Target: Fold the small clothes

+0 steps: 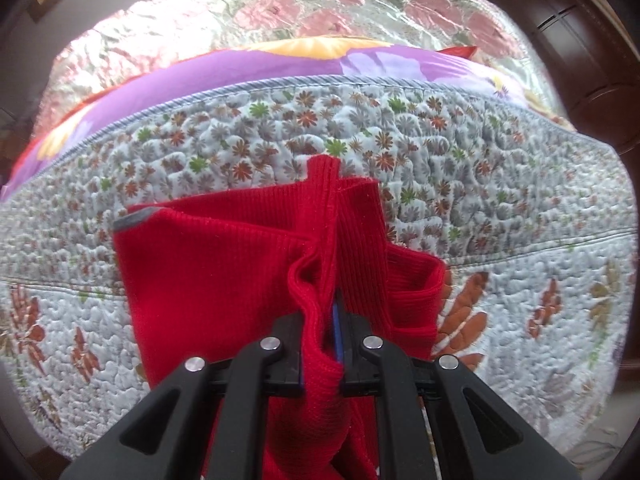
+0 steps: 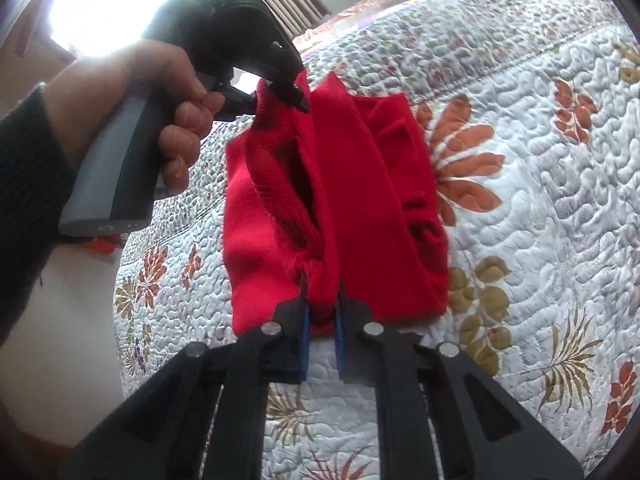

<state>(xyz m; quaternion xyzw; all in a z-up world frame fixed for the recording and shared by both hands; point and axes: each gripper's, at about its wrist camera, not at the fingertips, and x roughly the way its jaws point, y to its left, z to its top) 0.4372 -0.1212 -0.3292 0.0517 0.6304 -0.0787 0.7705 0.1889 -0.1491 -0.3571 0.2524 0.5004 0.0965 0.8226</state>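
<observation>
A pale blue quilted floral bedspread (image 1: 500,184) covers the bed, with a purple flowered blanket (image 1: 256,68) and shiny pink crinkled cover (image 1: 192,20) behind. On it lies a red ribbed knit garment (image 2: 360,208), bunched in folds. The left gripper (image 1: 324,344) pinches one edge; the right gripper (image 2: 320,312) pinches the opposite edge.

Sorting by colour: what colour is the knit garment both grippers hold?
Red, the knit garment shows best in the right wrist view.

L (image 1: 322,344) & R gripper (image 2: 320,304) jaws clamped.
</observation>
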